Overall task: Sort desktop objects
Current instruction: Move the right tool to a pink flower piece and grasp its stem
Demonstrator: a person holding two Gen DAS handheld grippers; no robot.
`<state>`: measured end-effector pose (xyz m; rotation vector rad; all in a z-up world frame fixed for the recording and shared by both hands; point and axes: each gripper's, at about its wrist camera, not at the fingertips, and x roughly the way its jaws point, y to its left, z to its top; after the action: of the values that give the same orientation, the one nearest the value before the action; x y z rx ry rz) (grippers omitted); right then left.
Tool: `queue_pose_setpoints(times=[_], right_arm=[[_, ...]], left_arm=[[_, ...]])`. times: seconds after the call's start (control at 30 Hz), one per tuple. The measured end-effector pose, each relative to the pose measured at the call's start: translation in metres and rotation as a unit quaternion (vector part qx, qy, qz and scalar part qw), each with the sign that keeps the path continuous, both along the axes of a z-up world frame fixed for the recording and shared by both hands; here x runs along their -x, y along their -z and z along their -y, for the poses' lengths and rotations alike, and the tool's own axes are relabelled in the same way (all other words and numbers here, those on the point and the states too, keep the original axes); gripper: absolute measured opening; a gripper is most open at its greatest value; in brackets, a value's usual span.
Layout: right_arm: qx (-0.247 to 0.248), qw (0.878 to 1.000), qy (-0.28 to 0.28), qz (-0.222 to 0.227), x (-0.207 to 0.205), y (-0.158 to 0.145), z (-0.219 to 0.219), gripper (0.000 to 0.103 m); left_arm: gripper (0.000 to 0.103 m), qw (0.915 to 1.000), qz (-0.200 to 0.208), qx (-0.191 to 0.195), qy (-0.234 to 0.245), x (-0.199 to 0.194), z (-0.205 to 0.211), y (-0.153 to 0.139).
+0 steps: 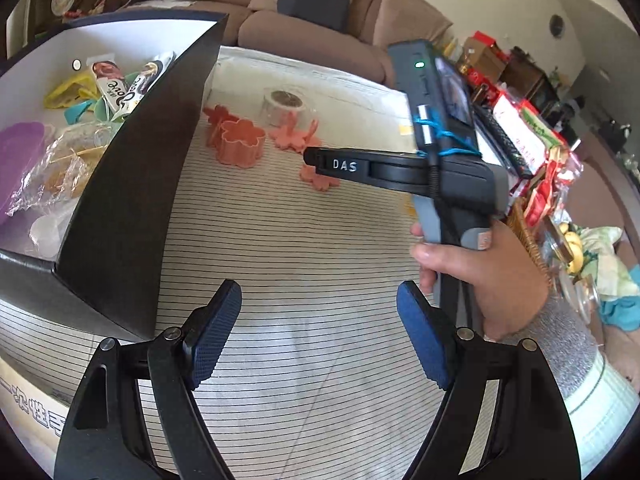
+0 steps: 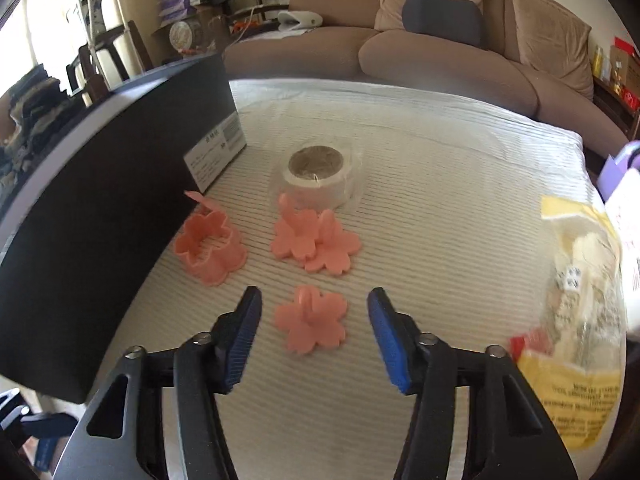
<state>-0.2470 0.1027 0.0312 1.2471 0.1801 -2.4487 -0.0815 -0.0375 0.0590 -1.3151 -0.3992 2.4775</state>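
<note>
Both grippers gape: the left gripper [image 1: 320, 328] over bare striped cloth [image 1: 300, 264], the right gripper [image 2: 314, 338] straddling a pink flower stamp [image 2: 310, 320] untouched. The black box [image 2: 100, 240] walls the left side.

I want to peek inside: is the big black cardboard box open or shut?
Open. The black cardboard box has no lid; snack wrappers show inside.

A brown sofa [image 2: 420, 52] runs along the far side of the room, with a dark grey cushion [image 2: 442, 18] leaning upright against its backrest. To the right, a cluttered shelf [image 1: 520, 92] holds red packages, and a round wall clock [image 1: 556, 25] hangs on the pale wall above it.
</note>
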Motion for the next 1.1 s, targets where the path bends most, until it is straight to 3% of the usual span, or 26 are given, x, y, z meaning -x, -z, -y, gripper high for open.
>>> queue_pose_setpoints(times=[0.03, 0.1, 0.17, 0.33, 0.53, 0.63, 0.67, 0.7, 0.77, 0.97, 1.1], right_arm=[[-0.011, 1.000, -0.005, 0.007, 0.003, 0.005, 0.003, 0.011], [-0.014, 1.000, -0.011, 0.002, 0.004, 0.007, 0.005, 0.009], [0.022, 1.000, -0.013, 0.016, 0.004, 0.005, 0.000, 0.007], [0.094, 0.995, -0.014, 0.023, -0.011, -0.021, -0.019, 0.006], [0.085, 0.996, -0.011, 0.018, -0.026, -0.043, -0.033, 0.007], [0.086, 0.996, -0.005, 0.020, -0.024, -0.041, -0.035, 0.012], [0.094, 0.995, -0.002, 0.022, -0.023, -0.040, -0.036, 0.021], [0.101, 0.995, -0.001, 0.023, -0.024, -0.040, -0.039, 0.040], [0.115, 0.993, -0.002, 0.029, -0.020, -0.034, -0.040, 0.064], [0.066, 0.997, -0.027, 0.042, -0.011, -0.003, -0.023, 0.064], [0.013, 0.998, -0.051, 0.020, -0.015, 0.013, -0.005, 0.066]], left_arm=[[0.078, 1.0000, 0.002, -0.002, -0.003, 0.001, 0.001, 0.001], [0.078, 0.9999, 0.009, -0.006, -0.007, 0.003, 0.004, 0.002], [0.078, 0.9999, 0.010, -0.009, -0.011, 0.004, 0.007, 0.003], [0.078, 0.9996, 0.010, -0.023, -0.014, 0.004, 0.011, 0.004], [0.078, 0.9999, -0.008, -0.014, -0.001, 0.000, 0.003, 0.000], [0.078, 0.9996, -0.009, -0.026, 0.002, 0.000, 0.000, -0.001], [0.078, 0.9996, -0.013, -0.023, 0.005, 0.000, -0.002, -0.002], [0.078, 0.9996, -0.017, -0.020, 0.008, 0.000, -0.004, -0.002], [0.078, 0.9996, -0.017, -0.016, 0.012, -0.001, -0.007, -0.002], [0.078, 0.9996, 0.009, -0.023, 0.012, -0.002, -0.006, 0.005], [0.078, 0.9995, 0.015, -0.027, 0.005, -0.001, 0.001, 0.006]])
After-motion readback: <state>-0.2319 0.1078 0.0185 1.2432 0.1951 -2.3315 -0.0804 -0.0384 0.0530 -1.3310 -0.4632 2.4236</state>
